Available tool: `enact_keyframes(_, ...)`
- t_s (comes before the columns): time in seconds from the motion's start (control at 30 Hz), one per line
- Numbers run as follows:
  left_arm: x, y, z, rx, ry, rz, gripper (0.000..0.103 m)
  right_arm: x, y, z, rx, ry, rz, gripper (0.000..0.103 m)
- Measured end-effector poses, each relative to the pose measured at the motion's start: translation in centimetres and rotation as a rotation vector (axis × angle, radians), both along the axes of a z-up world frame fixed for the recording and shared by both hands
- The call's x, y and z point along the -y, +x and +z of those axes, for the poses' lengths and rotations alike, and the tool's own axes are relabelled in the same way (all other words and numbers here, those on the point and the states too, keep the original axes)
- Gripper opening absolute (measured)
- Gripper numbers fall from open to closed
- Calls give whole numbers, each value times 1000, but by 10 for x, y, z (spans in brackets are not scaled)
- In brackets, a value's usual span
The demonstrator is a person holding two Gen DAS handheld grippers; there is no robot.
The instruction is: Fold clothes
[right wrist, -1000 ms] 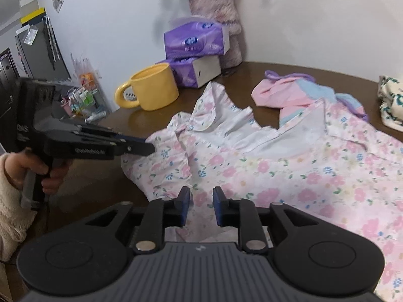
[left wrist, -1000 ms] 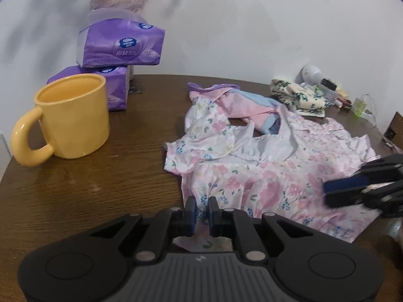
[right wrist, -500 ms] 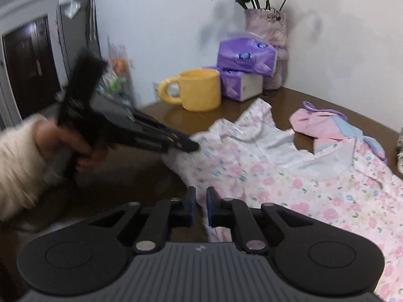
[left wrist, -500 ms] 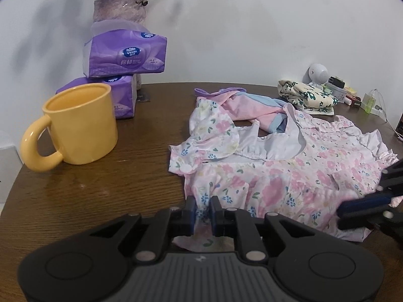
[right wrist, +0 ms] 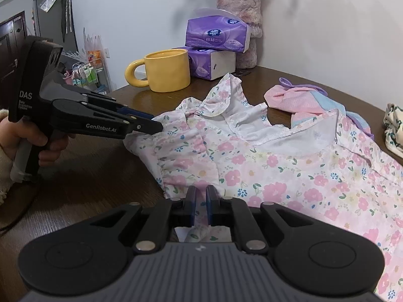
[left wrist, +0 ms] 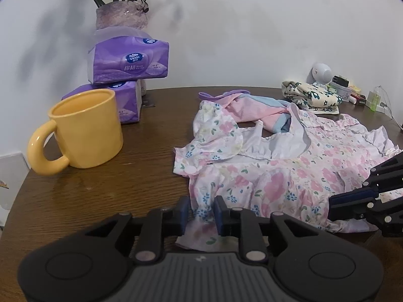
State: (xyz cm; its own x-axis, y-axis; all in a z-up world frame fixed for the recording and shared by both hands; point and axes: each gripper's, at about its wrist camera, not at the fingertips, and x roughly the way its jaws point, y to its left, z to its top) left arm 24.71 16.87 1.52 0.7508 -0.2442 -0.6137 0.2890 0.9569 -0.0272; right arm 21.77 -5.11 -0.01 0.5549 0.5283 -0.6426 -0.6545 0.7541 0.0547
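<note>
A pink floral dress lies spread on the round brown table; it also shows in the right wrist view. My left gripper is shut on the dress's near hem. My right gripper is shut on another part of the hem, which bunches between its fingers. The left gripper is seen from the side in the right wrist view, touching the dress edge. The right gripper shows at the right edge of the left wrist view.
A yellow mug and purple tissue packs stand at the left before a vase. A pink and blue garment and a folded floral cloth lie behind the dress. Small items sit far right.
Both grippers have lifted a little while holding the hem. The right gripper's jaws have closed tighter on the fabric. The dress hem has bunched toward me.
</note>
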Motion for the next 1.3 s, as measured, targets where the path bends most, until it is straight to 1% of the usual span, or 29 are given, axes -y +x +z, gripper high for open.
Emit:
enact_keyframes(0.07,-2,-2,3,13,-11,15,25,-1,-2,-1,13,-8,1,8)
enact_keyframes(0.13,-5,-8,11,59,-15,39,30,-1,-3,0,17,-8,2,8)
enact_keyframes(0.17,-2,-13,14,90,-9,31,33,-1,-3,0,17,-6,1,8)
enact_keyframes(0.23,3,-24,22,153,3,15,35,0,-3,0,19,-4,0,8)
enact_keyframes(0.33,23,-41,25,194,40,-67,35,-2,-4,-1,28,-6,0,9)
enact_keyframes(0.37,30,-44,24,194,41,-108,35,-2,-5,-1,29,-7,0,9)
enact_keyframes(0.43,42,-47,19,163,56,-180,35,-2,-5,-1,32,-8,-1,9)
enact_keyframes(0.53,57,-49,10,108,88,-230,35,-2,-5,-1,32,-5,-1,9)
enact_keyframes(0.6,59,-46,3,77,113,-217,36,-2,-5,-1,35,-5,-1,9)
enact_keyframes(0.63,59,-44,1,65,113,-209,36,-2,-5,-1,36,-5,0,9)
enact_keyframes(0.7,55,-41,1,48,91,-183,37,-2,-5,-2,37,-5,0,9)
enact_keyframes(0.77,52,-38,-1,35,74,-160,40,-2,-5,-2,38,-4,0,9)
enact_keyframes(0.93,43,-40,0,30,65,-107,40,0,-5,-3,40,3,3,9)
enact_keyframes(1.0,39,-40,0,32,55,-83,37,1,-5,-3,39,10,5,9)
enact_keyframes(1.03,37,-41,1,33,50,-71,31,2,-5,-3,39,14,5,9)
enact_keyframes(1.07,34,-40,1,30,41,-62,28,3,-5,-4,36,20,3,9)
enact_keyframes(1.17,29,-38,1,22,22,-40,23,4,-6,-4,36,26,2,9)
enact_keyframes(1.3,31,-37,0,20,33,-40,23,6,-7,-5,35,37,1,10)
